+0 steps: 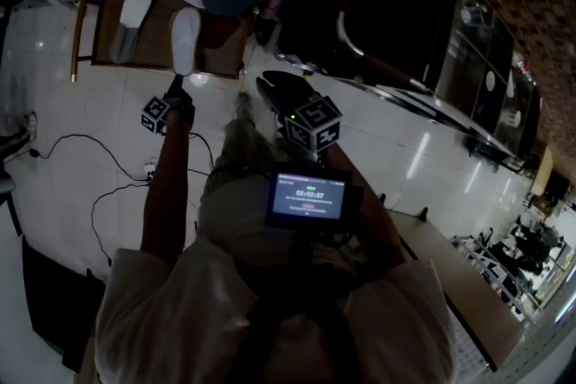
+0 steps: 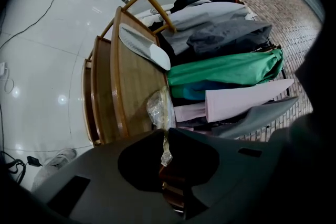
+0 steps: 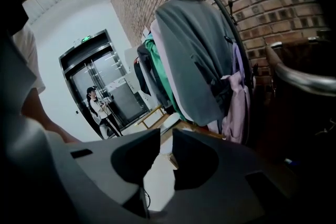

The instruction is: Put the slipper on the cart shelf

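at shelf [image 1: 155, 39], left gripper [image 2: 164, 138] clamps slipper [image 1: 185, 36]

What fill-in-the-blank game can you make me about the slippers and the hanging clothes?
The left tongs grip a white slipper wrapped in crinkly clear ____. Another white slipper lies on the brown ____ shelf. Beside the dark grey cloth hangs a big, bright ____ garment.
Missing words: plastic; wooden; green.

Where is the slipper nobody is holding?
The loose slipper lies flat on the wooden shelf, upper left in the head view, just left of the held slipper in the left gripper.
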`<action>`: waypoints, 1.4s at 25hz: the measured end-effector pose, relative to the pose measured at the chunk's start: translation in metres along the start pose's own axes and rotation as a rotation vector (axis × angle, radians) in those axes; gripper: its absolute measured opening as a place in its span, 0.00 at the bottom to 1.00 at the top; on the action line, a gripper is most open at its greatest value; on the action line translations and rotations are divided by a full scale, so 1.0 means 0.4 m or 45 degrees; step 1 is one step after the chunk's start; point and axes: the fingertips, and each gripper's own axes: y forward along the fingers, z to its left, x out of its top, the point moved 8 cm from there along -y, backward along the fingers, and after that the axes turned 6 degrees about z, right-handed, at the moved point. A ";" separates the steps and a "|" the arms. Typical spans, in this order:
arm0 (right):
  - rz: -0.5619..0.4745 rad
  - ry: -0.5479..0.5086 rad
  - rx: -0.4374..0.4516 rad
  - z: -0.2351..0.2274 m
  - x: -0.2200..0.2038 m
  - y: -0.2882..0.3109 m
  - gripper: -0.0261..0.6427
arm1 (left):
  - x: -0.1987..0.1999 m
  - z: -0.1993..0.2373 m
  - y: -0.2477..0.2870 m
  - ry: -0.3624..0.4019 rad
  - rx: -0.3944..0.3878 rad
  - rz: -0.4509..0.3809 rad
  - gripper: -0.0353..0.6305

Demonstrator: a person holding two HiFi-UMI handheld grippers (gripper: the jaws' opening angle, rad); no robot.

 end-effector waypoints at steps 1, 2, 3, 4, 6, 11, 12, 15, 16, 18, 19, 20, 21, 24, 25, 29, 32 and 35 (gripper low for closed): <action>-0.006 -0.002 0.000 0.001 -0.003 -0.009 0.19 | -0.008 -0.010 -0.014 -0.008 -0.007 -0.010 0.10; -0.012 -0.004 -0.001 0.003 -0.007 -0.016 0.19 | -0.016 -0.019 -0.026 -0.015 -0.014 -0.018 0.10; -0.018 0.000 -0.003 0.003 -0.013 -0.023 0.19 | -0.021 -0.027 -0.037 -0.020 -0.022 -0.024 0.10; -0.024 0.010 -0.004 0.003 -0.021 -0.027 0.19 | -0.024 -0.034 -0.046 -0.023 -0.032 -0.029 0.10; -0.026 0.048 -0.005 0.000 -0.046 -0.031 0.19 | -0.031 -0.047 -0.063 -0.034 -0.054 -0.037 0.10; 0.013 0.223 0.011 -0.017 -0.105 0.009 0.21 | -0.045 -0.077 -0.094 -0.097 -0.120 -0.055 0.09; 0.026 0.257 0.026 -0.015 -0.105 0.028 0.24 | -0.047 -0.085 -0.100 -0.108 -0.135 -0.059 0.09; 0.076 0.398 0.092 -0.016 -0.118 0.104 0.30 | -0.053 -0.121 -0.123 -0.098 -0.164 -0.053 0.08; 0.090 0.450 0.117 -0.015 -0.124 0.133 0.32 | -0.054 -0.133 -0.132 -0.082 -0.166 -0.046 0.08; 0.119 0.565 0.172 -0.010 -0.141 0.196 0.33 | -0.056 -0.142 -0.144 -0.079 -0.210 -0.045 0.07; 0.135 0.630 0.200 -0.007 -0.153 0.229 0.34 | -0.059 -0.147 -0.150 -0.088 -0.225 -0.045 0.07; 0.151 0.697 0.227 -0.004 -0.167 0.263 0.35 | -0.061 -0.153 -0.159 -0.088 -0.221 -0.041 0.07; 0.169 0.763 0.250 -0.001 -0.184 0.297 0.37 | -0.063 -0.157 -0.167 -0.085 -0.211 -0.037 0.07; 0.232 0.924 0.309 0.015 -0.237 0.396 0.44 | -0.072 -0.150 -0.178 -0.094 -0.192 -0.023 0.07; 0.250 0.974 0.335 0.023 -0.252 0.428 0.47 | -0.076 -0.147 -0.179 -0.098 -0.189 -0.017 0.07; 0.262 1.233 0.423 0.043 -0.289 0.535 0.54 | -0.094 -0.139 -0.178 -0.113 -0.195 0.008 0.07; 0.284 1.376 0.403 0.040 -0.319 0.597 0.54 | -0.101 -0.132 -0.177 -0.126 -0.201 0.030 0.07; 0.279 1.518 0.398 0.026 -0.352 0.634 0.54 | -0.118 -0.132 -0.181 -0.139 -0.214 0.040 0.07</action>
